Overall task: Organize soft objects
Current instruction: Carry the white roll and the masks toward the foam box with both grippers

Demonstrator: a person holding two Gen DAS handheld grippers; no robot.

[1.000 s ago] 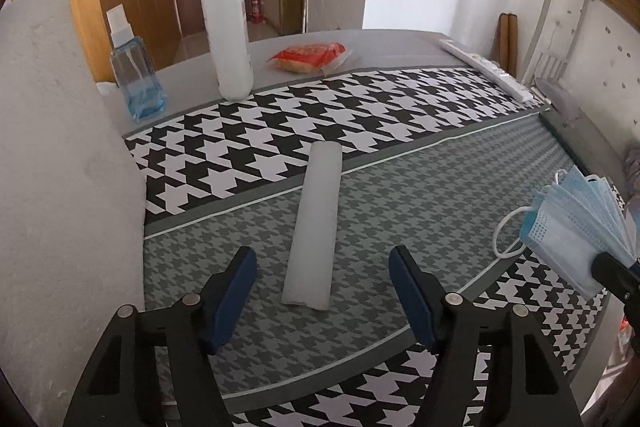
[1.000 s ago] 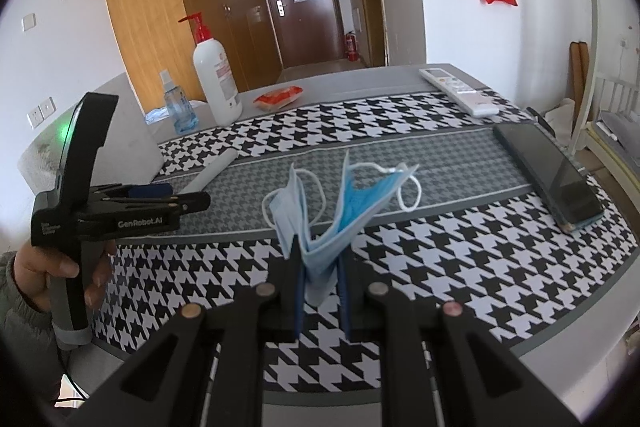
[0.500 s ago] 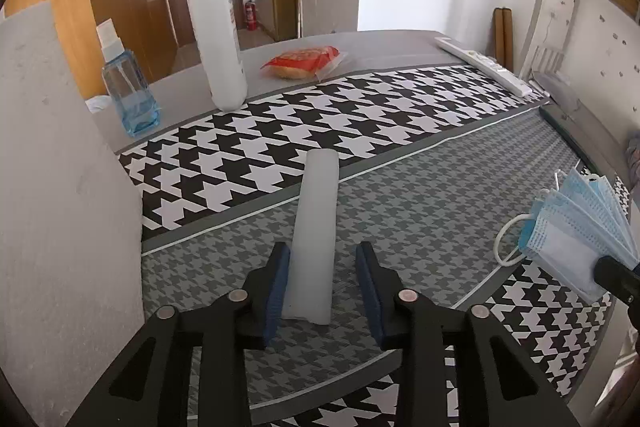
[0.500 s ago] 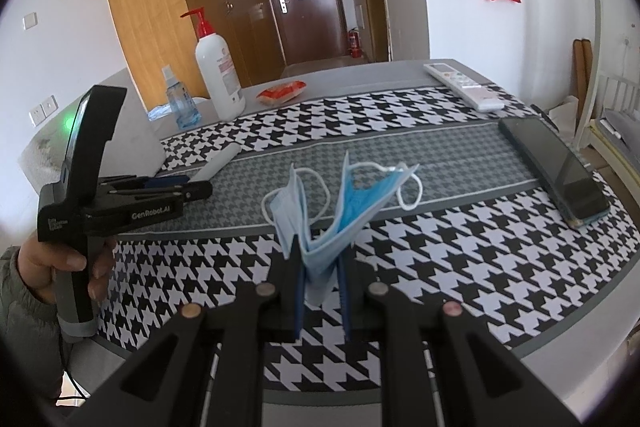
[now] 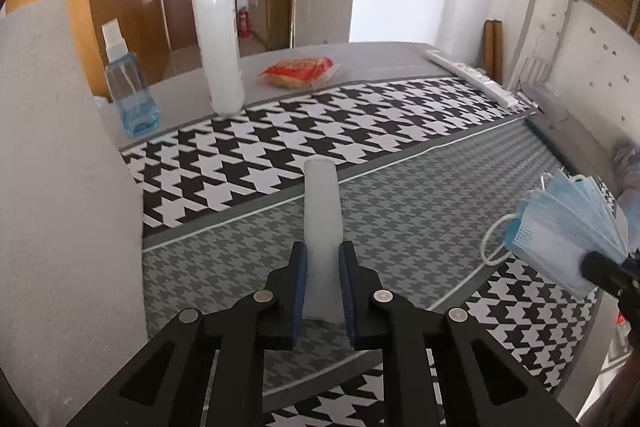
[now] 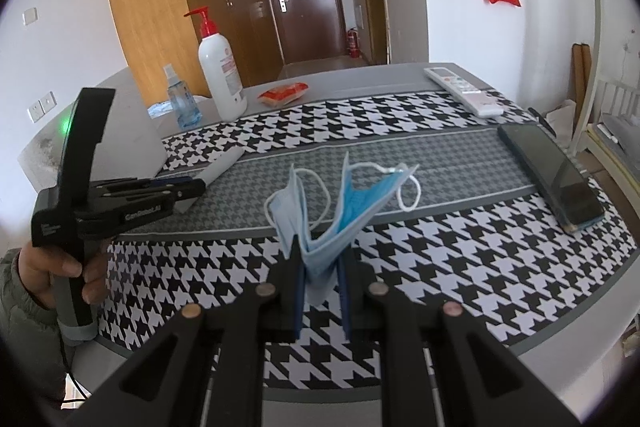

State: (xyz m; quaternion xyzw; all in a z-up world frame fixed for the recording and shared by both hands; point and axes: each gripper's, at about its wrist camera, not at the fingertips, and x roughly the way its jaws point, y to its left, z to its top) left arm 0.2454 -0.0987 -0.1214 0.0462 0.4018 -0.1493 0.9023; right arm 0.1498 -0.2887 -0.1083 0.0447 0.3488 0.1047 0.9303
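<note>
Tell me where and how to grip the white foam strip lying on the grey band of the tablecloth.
Take the white foam strip at its near end, coming in low along its length with a finger on each long side. It is long, narrow and lies flat, so the short width fits between the pads. The left gripper is doing that now, jaws closing on that end.

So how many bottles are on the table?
2: pump bottle at the far left, spray bottle just left of it. More could hide behind the foam board.
</note>
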